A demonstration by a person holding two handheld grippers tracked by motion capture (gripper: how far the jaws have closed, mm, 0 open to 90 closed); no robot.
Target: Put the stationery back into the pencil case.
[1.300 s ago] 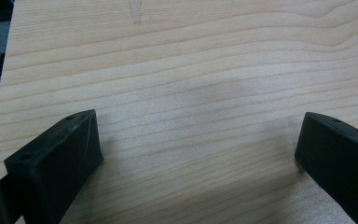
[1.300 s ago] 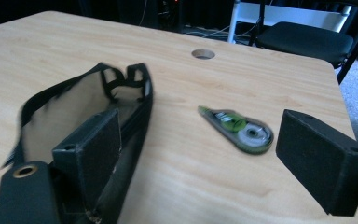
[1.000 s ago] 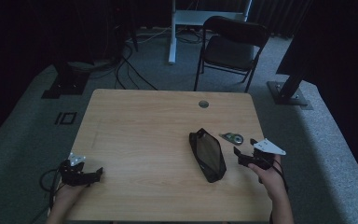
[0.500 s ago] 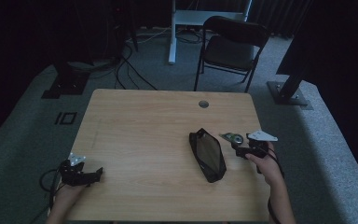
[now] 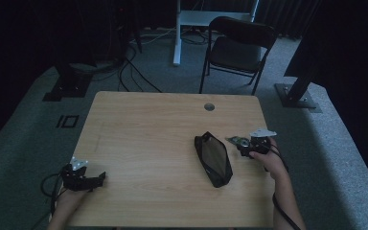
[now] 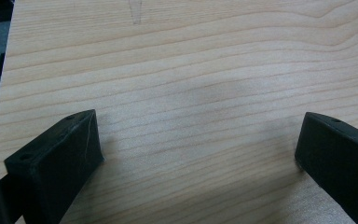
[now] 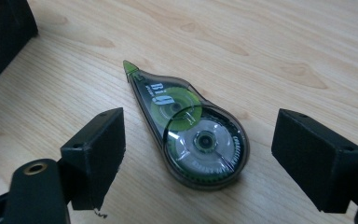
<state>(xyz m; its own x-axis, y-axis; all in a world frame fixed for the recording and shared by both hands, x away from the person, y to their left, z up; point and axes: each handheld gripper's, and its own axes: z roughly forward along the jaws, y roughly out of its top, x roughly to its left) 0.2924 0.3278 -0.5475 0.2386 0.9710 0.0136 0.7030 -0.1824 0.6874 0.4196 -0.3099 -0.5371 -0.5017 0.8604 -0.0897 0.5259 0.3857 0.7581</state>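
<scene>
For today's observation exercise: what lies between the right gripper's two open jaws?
In the right gripper view, a correction tape dispenser lies flat on the wooden table between the right gripper's open jaws, touching neither. Its green tip points away from the camera.

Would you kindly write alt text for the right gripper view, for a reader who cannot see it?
A teardrop-shaped correction tape dispenser with a green tip lies flat on a light wooden table, between the two open black jaws of the right gripper, which do not touch it. A dark object fills the upper left corner.
</scene>
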